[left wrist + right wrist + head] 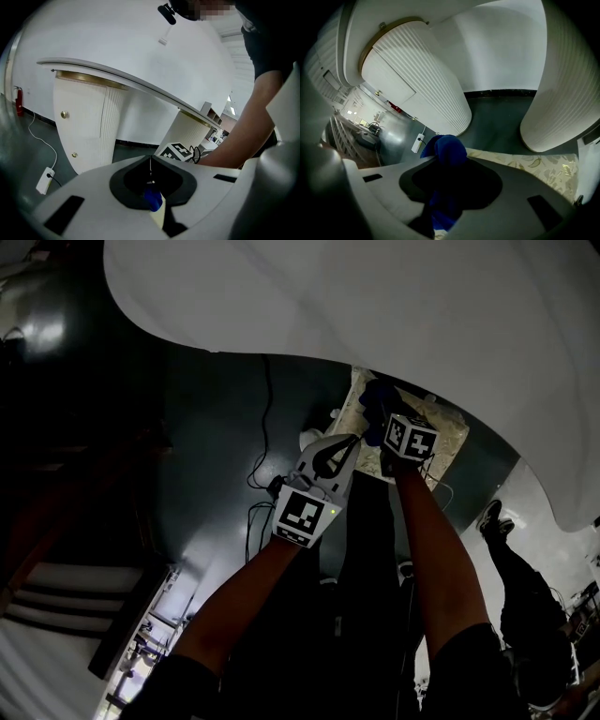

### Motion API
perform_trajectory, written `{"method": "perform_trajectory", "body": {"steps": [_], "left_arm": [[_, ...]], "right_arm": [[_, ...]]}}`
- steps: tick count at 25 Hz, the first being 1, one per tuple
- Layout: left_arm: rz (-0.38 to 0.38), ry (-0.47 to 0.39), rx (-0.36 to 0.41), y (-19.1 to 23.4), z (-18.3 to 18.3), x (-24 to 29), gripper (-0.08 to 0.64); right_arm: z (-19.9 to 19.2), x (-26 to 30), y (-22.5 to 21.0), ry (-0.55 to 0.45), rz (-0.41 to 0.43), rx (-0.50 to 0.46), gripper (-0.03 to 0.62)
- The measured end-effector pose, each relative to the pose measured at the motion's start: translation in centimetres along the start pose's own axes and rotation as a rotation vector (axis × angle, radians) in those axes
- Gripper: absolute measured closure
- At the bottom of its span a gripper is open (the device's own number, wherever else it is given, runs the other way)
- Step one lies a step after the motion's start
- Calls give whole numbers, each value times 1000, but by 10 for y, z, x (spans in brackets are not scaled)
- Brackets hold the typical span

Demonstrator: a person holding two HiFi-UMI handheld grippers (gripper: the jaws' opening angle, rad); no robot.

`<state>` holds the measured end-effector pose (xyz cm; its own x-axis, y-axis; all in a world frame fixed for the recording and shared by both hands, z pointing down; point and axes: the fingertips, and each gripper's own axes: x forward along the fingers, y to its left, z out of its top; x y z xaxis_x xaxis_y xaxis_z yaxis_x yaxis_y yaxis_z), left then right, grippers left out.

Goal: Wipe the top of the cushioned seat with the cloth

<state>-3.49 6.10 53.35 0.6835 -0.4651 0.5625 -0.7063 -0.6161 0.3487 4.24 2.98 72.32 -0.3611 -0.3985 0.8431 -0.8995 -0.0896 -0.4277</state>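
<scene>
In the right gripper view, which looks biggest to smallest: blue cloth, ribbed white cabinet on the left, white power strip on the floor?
Largest: ribbed white cabinet on the left.
Then: blue cloth, enlarged by nearness to the camera.
Smallest: white power strip.

**First speaker:** What is the cloth (446,151) like?

**Second speaker:** Deep blue soft fabric, matt, bunched into folds.

**First speaker:** And the cushioned seat (536,168)?

**Second speaker:** Cream upholstery fabric with a leaf pattern, also matt.

**First speaker:** The tools?

**Second speaker:** The left gripper (150,164) and right gripper (449,161) have smooth, pale, matt plastic shells with matt black insets.

**First speaker:** Anything around them?

**Second speaker:** The dark floor (501,117) is glossy and throws back light. The white cabinet (89,126) has ribbed, satin-smooth panels and small, shiny, brass-coloured knobs (64,114).
</scene>
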Motion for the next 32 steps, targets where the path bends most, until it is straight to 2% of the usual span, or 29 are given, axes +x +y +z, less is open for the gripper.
{"method": "perform_trajectory", "body": {"steps": [16,22,32], "left_arm": [[-9,25,31,-32,-5,24,541],[-30,38,52,-52,-3,31,541],[-74,68,82,-81,-9,48,541]], "right_arm": [[-20,-18,-55,17,-20,14,459],[-23,-34,-82,37,-44,-11,457],[-24,-51,-108,31,-43,28,453]]}}
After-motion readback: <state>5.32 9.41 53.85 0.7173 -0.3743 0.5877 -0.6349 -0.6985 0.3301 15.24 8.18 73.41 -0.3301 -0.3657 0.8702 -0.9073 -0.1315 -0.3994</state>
